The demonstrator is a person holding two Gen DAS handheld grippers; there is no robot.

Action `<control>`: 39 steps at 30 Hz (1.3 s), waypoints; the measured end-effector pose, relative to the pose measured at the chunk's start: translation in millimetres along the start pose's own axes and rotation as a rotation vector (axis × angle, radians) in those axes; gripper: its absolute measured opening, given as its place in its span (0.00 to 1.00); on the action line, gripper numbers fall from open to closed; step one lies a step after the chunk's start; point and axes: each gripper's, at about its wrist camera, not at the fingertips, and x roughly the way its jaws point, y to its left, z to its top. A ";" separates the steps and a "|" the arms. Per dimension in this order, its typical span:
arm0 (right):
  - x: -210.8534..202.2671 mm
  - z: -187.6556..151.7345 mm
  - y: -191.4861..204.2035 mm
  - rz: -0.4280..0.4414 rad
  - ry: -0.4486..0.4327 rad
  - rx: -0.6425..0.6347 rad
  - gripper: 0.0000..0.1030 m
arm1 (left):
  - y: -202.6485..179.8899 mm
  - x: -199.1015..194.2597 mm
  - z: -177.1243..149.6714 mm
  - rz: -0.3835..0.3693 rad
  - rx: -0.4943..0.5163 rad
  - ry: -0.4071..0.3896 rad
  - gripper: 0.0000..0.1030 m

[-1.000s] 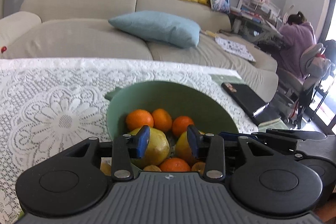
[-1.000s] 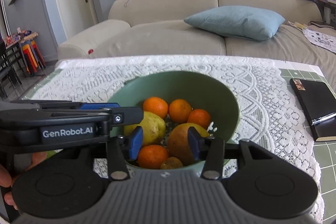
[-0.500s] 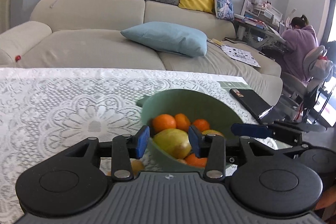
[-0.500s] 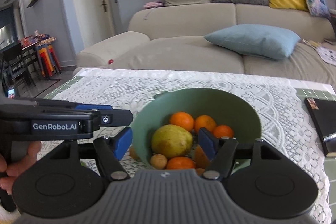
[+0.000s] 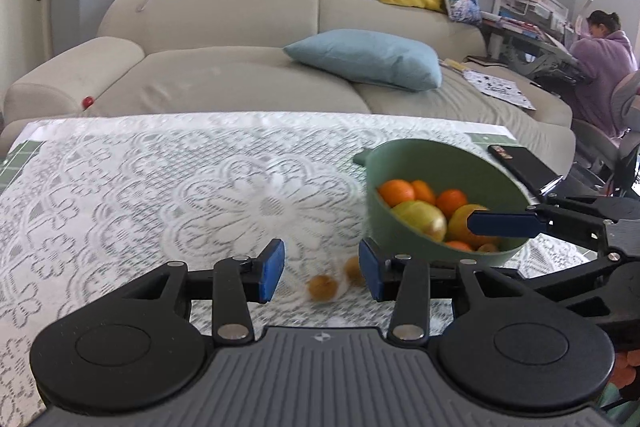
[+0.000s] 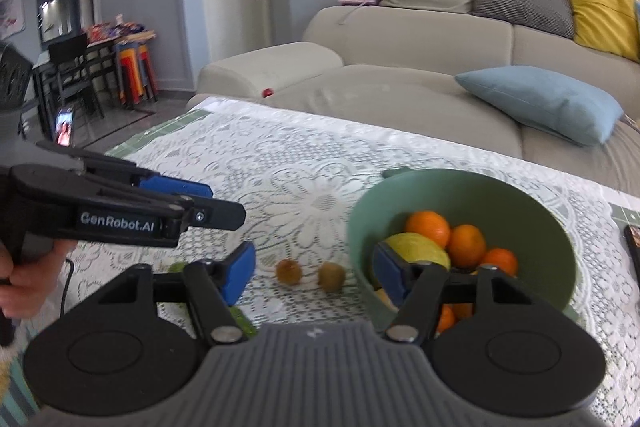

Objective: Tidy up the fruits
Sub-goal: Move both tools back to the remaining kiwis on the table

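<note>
A green bowl on the lace tablecloth holds several oranges and yellow pears. Two small brown fruits lie on the cloth to the left of the bowl. My left gripper is open and empty, just above those small fruits. My right gripper is open and empty; its left pad is over the cloth and its right pad is over the bowl's near left rim. The right gripper also shows in the left wrist view over the bowl.
A black notebook lies on the table right of the bowl. A green object lies partly hidden under my right gripper. A beige sofa with a blue cushion stands beyond the table's far edge. A person sits at far right.
Both grippers have swung left, from over the bowl's fruit to the cloth beside it. The right gripper's jaws have opened wider. The two small brown fruits have come into view.
</note>
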 end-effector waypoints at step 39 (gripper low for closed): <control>55.9 -25.0 13.0 -0.094 0.213 -0.079 0.13 | -17.5 81.7 -18.9 -0.057 0.309 0.205 0.34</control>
